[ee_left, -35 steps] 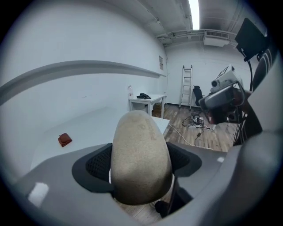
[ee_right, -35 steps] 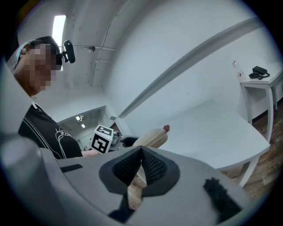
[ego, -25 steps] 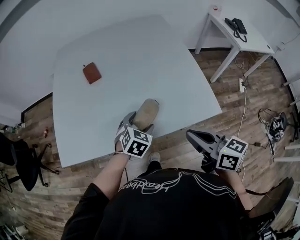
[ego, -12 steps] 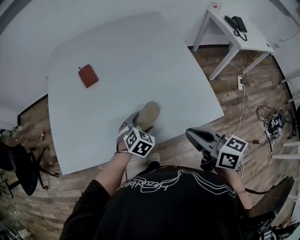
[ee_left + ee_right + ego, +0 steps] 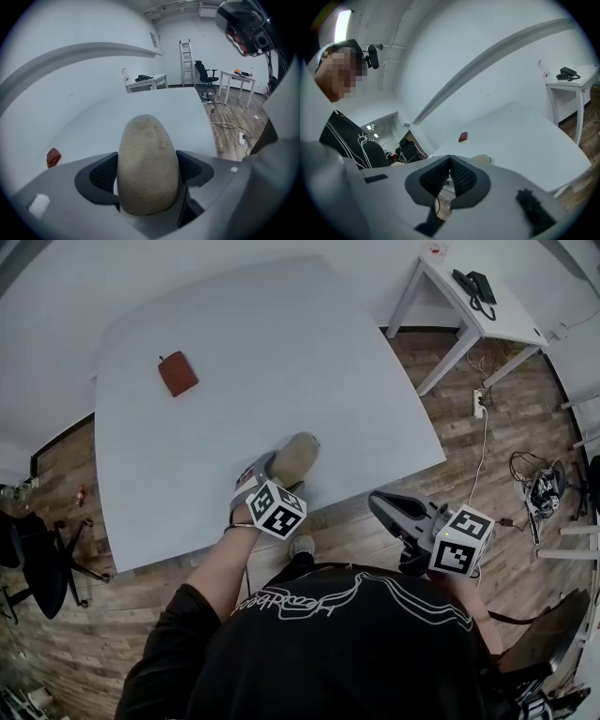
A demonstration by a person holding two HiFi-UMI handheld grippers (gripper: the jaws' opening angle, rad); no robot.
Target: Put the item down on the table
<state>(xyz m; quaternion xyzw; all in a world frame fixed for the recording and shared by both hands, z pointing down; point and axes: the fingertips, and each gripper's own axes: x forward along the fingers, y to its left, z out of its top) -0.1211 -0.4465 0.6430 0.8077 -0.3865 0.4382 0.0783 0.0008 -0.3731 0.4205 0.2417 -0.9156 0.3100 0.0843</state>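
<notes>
The left gripper [image 5: 148,178] has the item [image 5: 293,457] in a firm hold. It is a beige, rounded, oblong thing, and the fingers [image 5: 104,174] stand wide apart only because it is thick, with a dark pad pressed against each flank. It sticks out forward past the fingertips, long axis pointing away from the person, which leaves its underside free to meet a surface first. In the head view it sits over the white counter [image 5: 281,352], just inside the near edge, so the reach is short. Whether it already rests on the surface I cannot tell.

The right gripper [image 5: 449,176] is kept back by the person's body, off the counter and above the wooden floor. Its fingers [image 5: 464,177] are closed together on nothing, out of the way since one hand is enough here. A small brown pouch [image 5: 177,373] lies well apart at the far left, so it should not hinder the set-down.
</notes>
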